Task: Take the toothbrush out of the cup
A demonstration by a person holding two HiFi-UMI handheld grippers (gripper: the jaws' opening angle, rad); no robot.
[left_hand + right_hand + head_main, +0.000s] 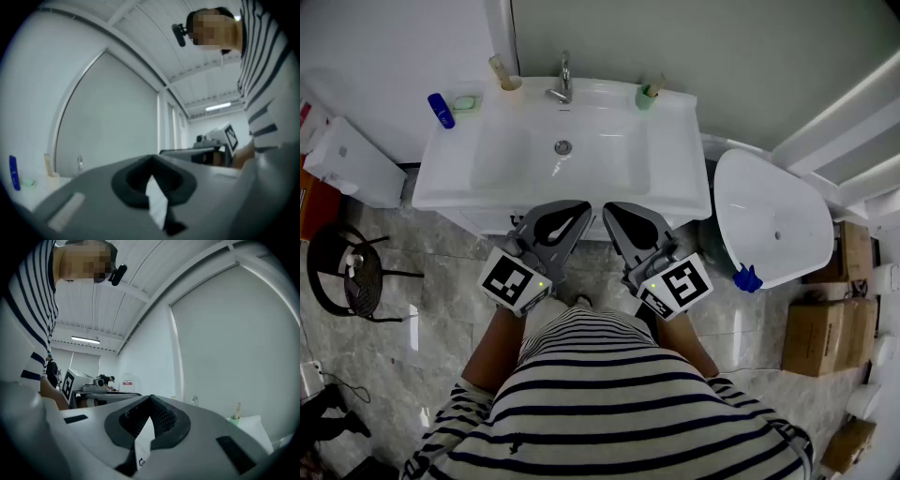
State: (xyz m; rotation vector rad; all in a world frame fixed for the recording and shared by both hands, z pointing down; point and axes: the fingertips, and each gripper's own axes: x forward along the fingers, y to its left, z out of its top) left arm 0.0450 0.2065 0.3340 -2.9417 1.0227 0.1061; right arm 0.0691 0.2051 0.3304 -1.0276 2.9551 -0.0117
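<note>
1. Left cup (510, 84), at the back-left of the sink (487, 183): a toothbrush (499, 67) stands in it and leans left.
2. Left hand-held gripper (570, 208): jaws closed on nothing, held level, short of the sink's front edge.
3. Right hand-held gripper (617, 208): likewise closed and empty.
4. Green cup (646, 99), right of the tap (562, 80): holds a second toothbrush (656, 85). Which cup is meant is unclear.
5. Handling (judged): either brush is probably light, stiff, slim and smooth. Pinch the shaft above the rim and lift straight, because the cup may tip.
</note>
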